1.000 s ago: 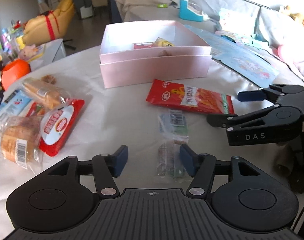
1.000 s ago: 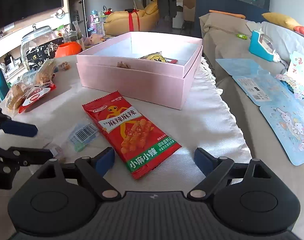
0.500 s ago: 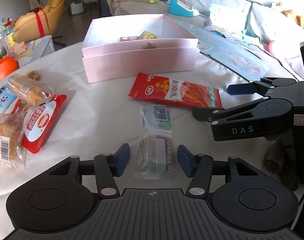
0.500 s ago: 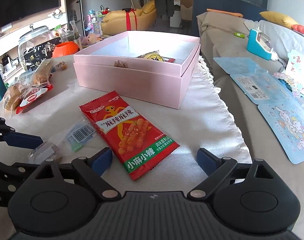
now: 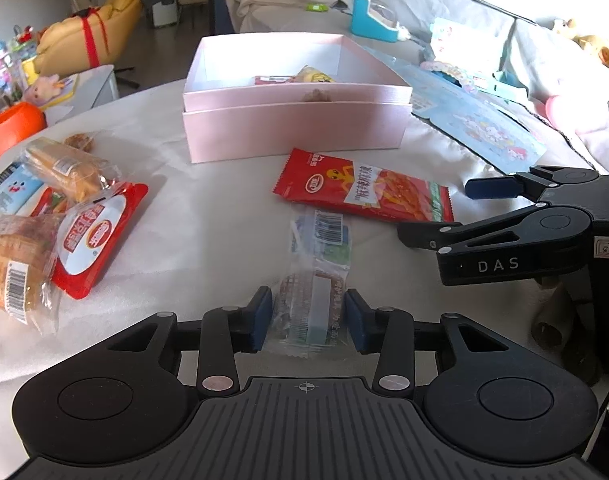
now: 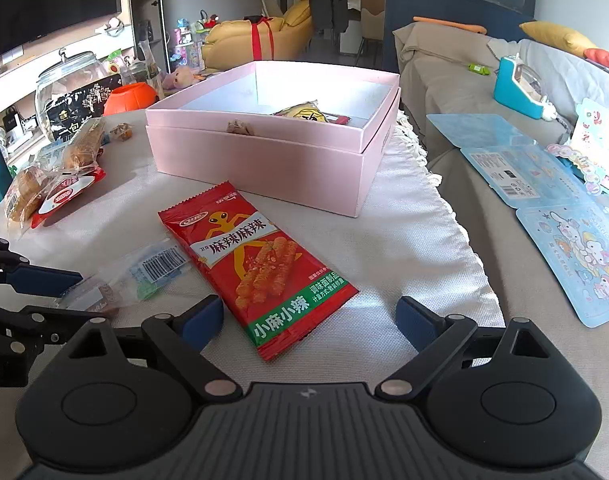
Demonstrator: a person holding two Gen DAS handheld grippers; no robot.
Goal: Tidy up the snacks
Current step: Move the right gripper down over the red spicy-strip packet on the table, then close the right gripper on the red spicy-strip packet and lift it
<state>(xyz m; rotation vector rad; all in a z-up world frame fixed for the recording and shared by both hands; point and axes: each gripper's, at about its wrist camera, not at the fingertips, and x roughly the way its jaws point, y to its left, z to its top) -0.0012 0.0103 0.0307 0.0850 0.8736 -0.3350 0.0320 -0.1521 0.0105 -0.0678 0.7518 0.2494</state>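
A clear snack packet (image 5: 316, 280) with a barcode lies on the white cloth. Its near end sits between the blue pads of my left gripper (image 5: 307, 318). The jaws are closing and both pads touch the wrapper's sides. From the right wrist view the same packet (image 6: 144, 276) runs into the left gripper (image 6: 88, 298). A red spicy-stick packet (image 6: 260, 268) lies flat, and my right gripper (image 6: 308, 320) stands open over its near end. The pink box (image 5: 292, 128) behind holds a yellow packet (image 5: 314, 75).
Wrapped breads and a red-white packet (image 5: 96, 236) are piled at the table's left. An orange bowl (image 5: 16, 124) and a glass jar (image 6: 70, 88) stand beyond. A grey sofa with blue cartoon cards (image 6: 576, 240) runs along the right edge.
My left gripper's jaws have narrowed from wide apart until the pads reach the clear packet's sides. The packet now lies centred between them. The right gripper has stayed put.
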